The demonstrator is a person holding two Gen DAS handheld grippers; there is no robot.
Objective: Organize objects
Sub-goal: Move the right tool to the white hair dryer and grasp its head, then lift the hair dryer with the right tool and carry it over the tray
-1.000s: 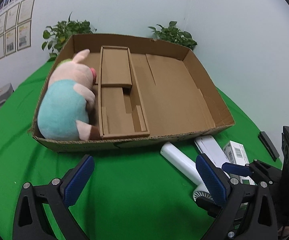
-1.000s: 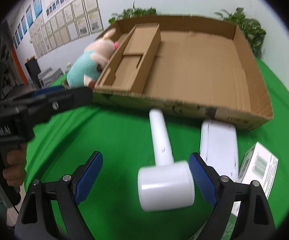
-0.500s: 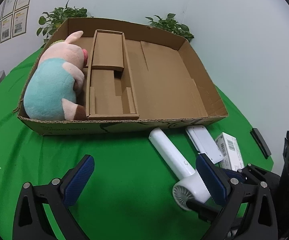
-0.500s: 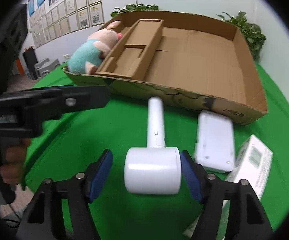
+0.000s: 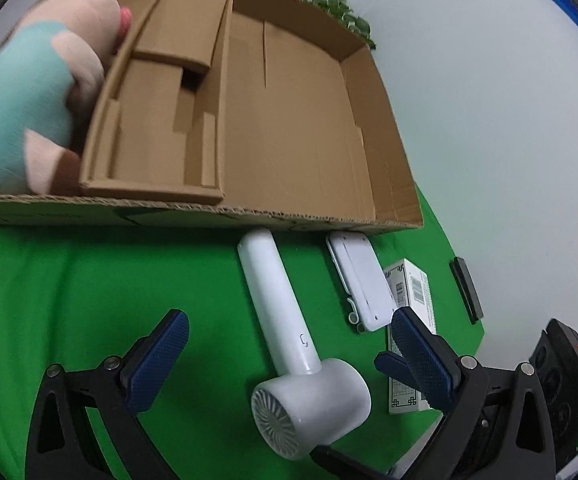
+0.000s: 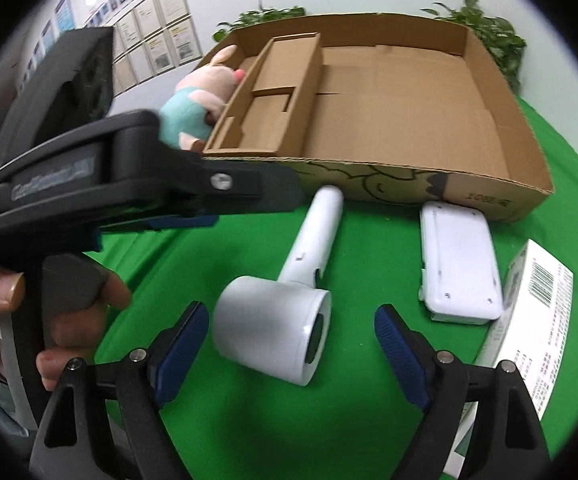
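The white hair dryer (image 6: pixel 285 300) is lying on the green surface (image 5: pixel 89 288) in the lower middle of both views, its round barrel nearest the cameras and its slim handle pointing up toward the front wall of the cardboard box (image 6: pixel 409 184). The right gripper (image 6: pixel 291 344) is straddling the barrel with its jaws spread wide; they pinched in a little and have just been opening again, and with the barrel between them the blue pads are standing clear of it, so nothing is being held yet. The left gripper (image 5: pixel 289 356) has been dipping lower and closer, so the dryer now fills more of its view; it too is gaping open and empty, the handle lying between its fingers. I judge the grasp is being re-set, perhaps for a two-handed lift into the box.

The dryer is looking smooth, hard and glossy, a cylinder on a tapered stick. To its right a flat white case (image 6: pixel 459 264) and a printed carton (image 6: pixel 537 312) are waiting. The box is matte corrugated board with an inner divider tray, and a soft plush pig (image 5: pixel 29 96) is already sitting in its left compartment.
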